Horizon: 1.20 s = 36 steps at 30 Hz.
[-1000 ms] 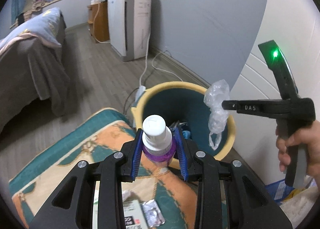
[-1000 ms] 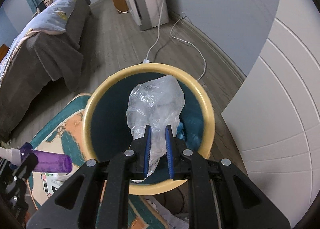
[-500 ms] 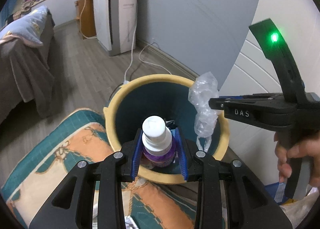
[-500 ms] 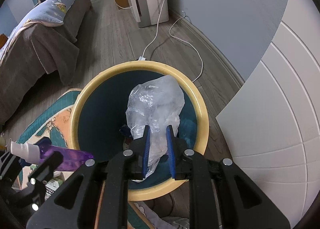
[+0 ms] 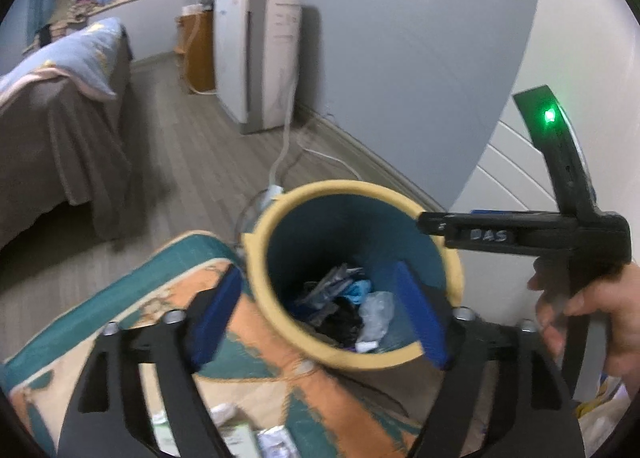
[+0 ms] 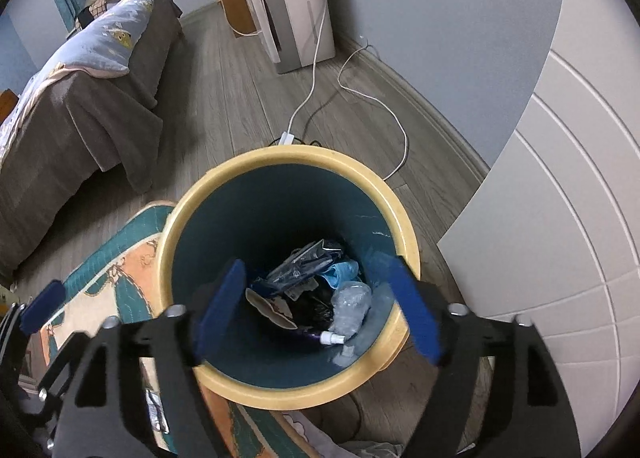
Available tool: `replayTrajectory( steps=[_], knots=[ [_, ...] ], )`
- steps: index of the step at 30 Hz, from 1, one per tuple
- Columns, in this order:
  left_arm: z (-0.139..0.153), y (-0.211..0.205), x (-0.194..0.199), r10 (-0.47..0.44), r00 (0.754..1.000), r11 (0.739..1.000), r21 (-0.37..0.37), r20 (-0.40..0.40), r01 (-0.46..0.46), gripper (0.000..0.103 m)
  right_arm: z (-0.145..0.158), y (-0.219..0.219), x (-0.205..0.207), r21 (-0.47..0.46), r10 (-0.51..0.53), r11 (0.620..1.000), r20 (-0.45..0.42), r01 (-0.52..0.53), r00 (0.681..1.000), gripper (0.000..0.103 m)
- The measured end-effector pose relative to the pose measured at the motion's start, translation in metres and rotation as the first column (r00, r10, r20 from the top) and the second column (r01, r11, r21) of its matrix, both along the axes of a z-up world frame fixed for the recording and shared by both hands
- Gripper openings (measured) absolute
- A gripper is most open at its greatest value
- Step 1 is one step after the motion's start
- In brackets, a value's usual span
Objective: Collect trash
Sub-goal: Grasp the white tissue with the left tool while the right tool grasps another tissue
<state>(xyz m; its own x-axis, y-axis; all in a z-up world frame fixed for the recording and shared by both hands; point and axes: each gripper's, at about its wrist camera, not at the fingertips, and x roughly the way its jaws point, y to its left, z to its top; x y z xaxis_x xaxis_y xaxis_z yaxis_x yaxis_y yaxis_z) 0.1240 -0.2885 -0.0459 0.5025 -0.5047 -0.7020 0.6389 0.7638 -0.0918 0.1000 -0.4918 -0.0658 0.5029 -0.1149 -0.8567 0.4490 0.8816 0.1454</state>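
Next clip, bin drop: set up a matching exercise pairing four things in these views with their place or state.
Things:
1. left hand-held gripper
2. clear plastic bag
3. white power strip
4. patterned rug

Places or states:
A. on the floor behind the bin
B. lying inside the bin
C. jaws wide open, nothing between them
D. spread on the floor beside the bin

Pairs: 1-C, 2-B, 3-A, 4-D
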Motion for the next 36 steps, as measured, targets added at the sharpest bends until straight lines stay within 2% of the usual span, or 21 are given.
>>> replayTrajectory(
  steps=[1, 2, 14, 19, 26, 33, 36],
  knots=[
    [0.003, 0.006, -0.001, 0.021, 1.000, 1.000, 0.010, 0.015, -0.021, 0.094, 0.002, 0.002, -0.001, 0.000, -0.003, 1.000, 0.006, 0.003, 1.000, 0.093],
    [0.006, 0.013, -0.002, 0.039, 0.999, 0.999, 0.018, 0.030, -0.040, 0.094, 0.005, 0.004, -0.002, 0.002, -0.003, 1.000, 0.015, 0.003, 1.000, 0.098],
    [0.032, 0.126, -0.021, 0.213, 0.973, 0.971, 0.091, 0.092, -0.221, 0.097, 0.026, 0.079, 0.000, -0.038, 0.129, 0.991, 0.011, -0.128, 0.992, 0.097],
    [0.042, 0.177, -0.034, 0.298, 0.948, 0.945, 0.106, 0.108, -0.309, 0.097, 0.032, 0.119, 0.000, -0.049, 0.191, 0.980, 0.000, -0.191, 0.982, 0.097],
    [0.052, 0.236, -0.055, 0.406, 0.907, 0.906, 0.084, 0.111, -0.415, 0.098, 0.042, 0.176, -0.008, -0.075, 0.272, 0.960, -0.001, -0.271, 0.962, 0.097],
    [0.039, 0.267, -0.072, 0.486, 0.871, 0.868, 0.076, 0.065, -0.490, 0.098, 0.047, 0.216, -0.018, -0.083, 0.318, 0.945, 0.002, -0.317, 0.948, 0.097],
    [0.035, 0.272, -0.077, 0.498, 0.865, 0.862, 0.082, 0.057, -0.501, 0.098, 0.037, 0.224, -0.020, -0.041, 0.302, 0.953, 0.007, -0.301, 0.953, 0.097]
  ],
)
